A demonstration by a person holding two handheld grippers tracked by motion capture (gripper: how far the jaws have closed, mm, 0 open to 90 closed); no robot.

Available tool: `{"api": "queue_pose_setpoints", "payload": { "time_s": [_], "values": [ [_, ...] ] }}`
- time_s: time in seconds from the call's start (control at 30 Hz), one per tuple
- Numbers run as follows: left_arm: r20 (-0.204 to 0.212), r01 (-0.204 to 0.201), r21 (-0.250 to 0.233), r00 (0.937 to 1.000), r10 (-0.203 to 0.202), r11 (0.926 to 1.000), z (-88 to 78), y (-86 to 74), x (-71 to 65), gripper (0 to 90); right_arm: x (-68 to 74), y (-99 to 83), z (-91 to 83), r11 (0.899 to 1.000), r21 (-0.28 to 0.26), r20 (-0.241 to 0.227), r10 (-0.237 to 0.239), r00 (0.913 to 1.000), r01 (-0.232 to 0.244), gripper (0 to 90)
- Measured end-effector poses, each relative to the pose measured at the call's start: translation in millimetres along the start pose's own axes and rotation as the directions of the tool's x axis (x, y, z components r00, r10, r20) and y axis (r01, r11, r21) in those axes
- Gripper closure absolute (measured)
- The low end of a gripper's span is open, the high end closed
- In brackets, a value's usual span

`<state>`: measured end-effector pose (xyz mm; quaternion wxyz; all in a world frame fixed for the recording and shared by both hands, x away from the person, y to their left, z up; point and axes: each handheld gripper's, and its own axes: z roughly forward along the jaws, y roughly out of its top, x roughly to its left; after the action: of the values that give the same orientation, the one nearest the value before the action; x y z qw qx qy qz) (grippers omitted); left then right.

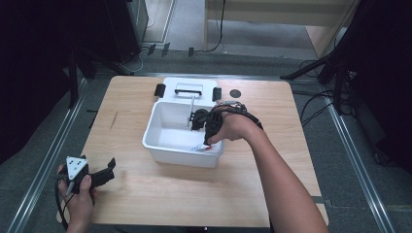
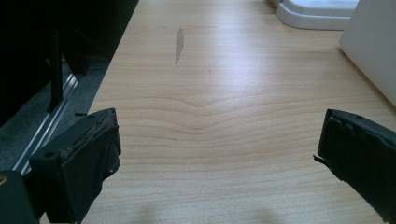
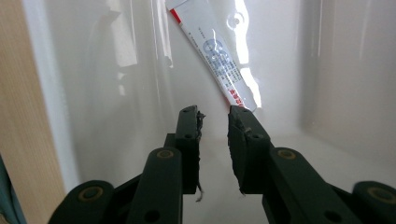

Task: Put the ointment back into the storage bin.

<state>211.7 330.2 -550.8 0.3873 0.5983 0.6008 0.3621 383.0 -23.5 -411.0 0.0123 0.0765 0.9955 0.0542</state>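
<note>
A white plastic bin [image 1: 158,143] stands in the middle of the wooden table [image 1: 145,194]. My right gripper [image 1: 204,141] reaches down inside it, near the front right corner. In the right gripper view its jaws [image 3: 215,116] stand nearly together with a narrow gap and nothing between them. A white tube with red print [image 3: 215,51] leans against the bin wall just beyond the tips, its lower end by one fingertip [image 3: 240,116]. My left gripper [image 1: 111,170] rests near the table's front left corner, jaws [image 2: 219,140] wide open over bare wood.
The bin's white lid [image 1: 187,90] with black clips lies behind the bin. A thin pale rod [image 1: 191,111] stands at the bin's back wall. A small dark disc [image 1: 235,93] sits at the table's far right. Metal rails run along both sides of the table.
</note>
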Motion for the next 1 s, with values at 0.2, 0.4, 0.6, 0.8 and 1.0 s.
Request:
{"api": "queue_pose_setpoints", "payload": {
  "time_s": [0.2, 0.4, 0.6, 0.8, 1.0],
  "values": [
    [0.0, 0.002, -0.001, 1.0, -0.002, 1.0, 0.0, 0.0, -0.2, 0.0, 2.6, -3.3, -16.5, 1.0, -0.031, 0.003, 0.002, 1.0, -0.002, 78.8],
    [0.0, 0.001, 0.001, 1.0, -0.001, 1.0, -0.2, 0.1, 0.0, 0.0, 2.8, -13.8, -38.2, 0.997, -0.077, 0.016, 0.028, 0.9995, -0.026, 79.3],
    [-0.002, 0.001, 0.002, 1.0, -0.001, 1.0, -0.2, 0.1, -0.3, 0.0, 0.5, -30.5, -52.6, 0.992, -0.114, 0.028, 0.051, 0.9983, -0.047, 77.8],
    [-0.002, -0.001, 0.003, 1.0, 0.001, 1.0, -0.2, 0.1, -0.5, 0.0, -1.9, -51.5, -64.3, 0.987, -0.133, 0.027, 0.095, 0.9951, -0.09, 72.3],
    [-0.002, -0.002, 0.002, 1.0, 0.002, 1.0, -0.3, 0.0, -0.6, 0.0, -3.3, -70.9, -67.8, 0.979, -0.153, 0.018, 0.139, 0.9901, -0.135, 63.0]
  ]
}}
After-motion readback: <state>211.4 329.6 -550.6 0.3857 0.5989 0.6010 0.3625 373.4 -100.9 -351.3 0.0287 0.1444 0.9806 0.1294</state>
